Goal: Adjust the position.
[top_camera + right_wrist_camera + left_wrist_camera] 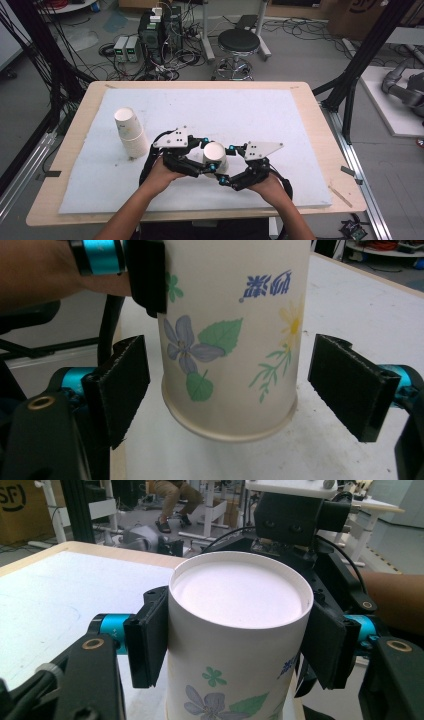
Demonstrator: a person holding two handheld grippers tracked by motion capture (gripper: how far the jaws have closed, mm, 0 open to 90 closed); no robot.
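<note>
Over at the left of the white mat [280, 115] sits a stack of paper cups [131, 132], lying tilted, well apart from my hands. Moving right, my left gripper [200, 157] clamps one flowered cup [215, 156] upside down, base facing up, both pads pressed on its walls, probably to steady it for the other hand. My left hand [161, 172] is low, forearm angling in from below. Further right, my right gripper [235, 385] is spread wide around the cup's rim end, pads clear of it on both sides, wrist angled inward.
</note>
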